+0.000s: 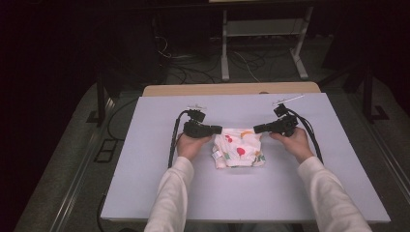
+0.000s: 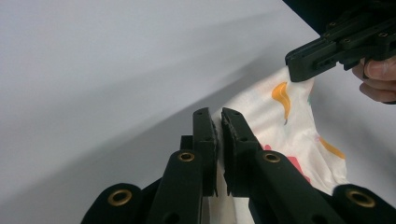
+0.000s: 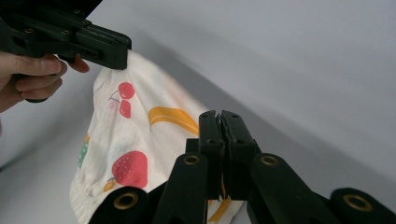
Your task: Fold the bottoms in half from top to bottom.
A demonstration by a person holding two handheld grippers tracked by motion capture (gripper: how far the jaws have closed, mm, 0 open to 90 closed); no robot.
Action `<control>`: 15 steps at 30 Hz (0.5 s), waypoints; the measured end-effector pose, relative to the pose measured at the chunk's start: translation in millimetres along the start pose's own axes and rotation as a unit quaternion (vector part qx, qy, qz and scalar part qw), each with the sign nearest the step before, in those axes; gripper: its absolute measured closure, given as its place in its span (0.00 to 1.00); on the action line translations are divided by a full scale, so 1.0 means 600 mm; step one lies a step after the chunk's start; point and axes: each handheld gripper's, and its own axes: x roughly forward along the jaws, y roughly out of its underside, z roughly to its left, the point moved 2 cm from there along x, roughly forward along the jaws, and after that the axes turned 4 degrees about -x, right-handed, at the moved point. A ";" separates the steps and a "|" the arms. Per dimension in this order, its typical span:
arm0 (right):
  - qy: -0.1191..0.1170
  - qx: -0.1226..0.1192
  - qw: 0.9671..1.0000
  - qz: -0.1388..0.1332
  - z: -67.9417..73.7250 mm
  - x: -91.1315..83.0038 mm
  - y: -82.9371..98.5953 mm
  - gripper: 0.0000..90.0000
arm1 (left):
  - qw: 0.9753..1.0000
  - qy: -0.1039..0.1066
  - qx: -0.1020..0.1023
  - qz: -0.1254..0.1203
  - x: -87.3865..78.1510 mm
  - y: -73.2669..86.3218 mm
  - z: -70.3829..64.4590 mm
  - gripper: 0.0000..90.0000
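Left tongs [image 1: 218, 129] and right tongs [image 1: 257, 128] each pinch a far corner of a white fruit-print cloth [image 1: 239, 150] on the grey bench [image 1: 145, 169].

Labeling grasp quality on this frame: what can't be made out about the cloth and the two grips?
- Left gripper: how much of the fruit-print cloth it pinches is hidden between the shut jaws in the left gripper view.
- Right gripper: same in the right gripper view.
- High view: the small tag is too small to read.
- What kind of garment the cloth is: folded, so unclear.
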 end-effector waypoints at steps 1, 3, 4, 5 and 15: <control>0.001 0.002 1.000 0.001 0.000 0.002 -0.001 0.96 | 1.000 0.000 0.000 0.000 -0.001 0.000 0.002 0.93; 0.003 0.000 1.000 -0.001 -0.001 0.008 -0.003 0.96 | 1.000 -0.003 -0.001 0.000 -0.002 0.000 0.006 0.93; 0.005 0.001 1.000 -0.004 -0.002 0.011 -0.003 0.96 | 1.000 -0.004 -0.001 -0.001 -0.003 0.000 0.007 0.93; 0.005 0.003 1.000 -0.004 -0.002 0.012 -0.004 0.96 | 1.000 -0.005 0.000 -0.001 -0.003 0.000 0.009 0.93; 0.026 0.000 1.000 -0.015 -0.009 0.019 -0.016 0.96 | 1.000 0.001 -0.002 -0.017 0.011 -0.008 0.028 0.93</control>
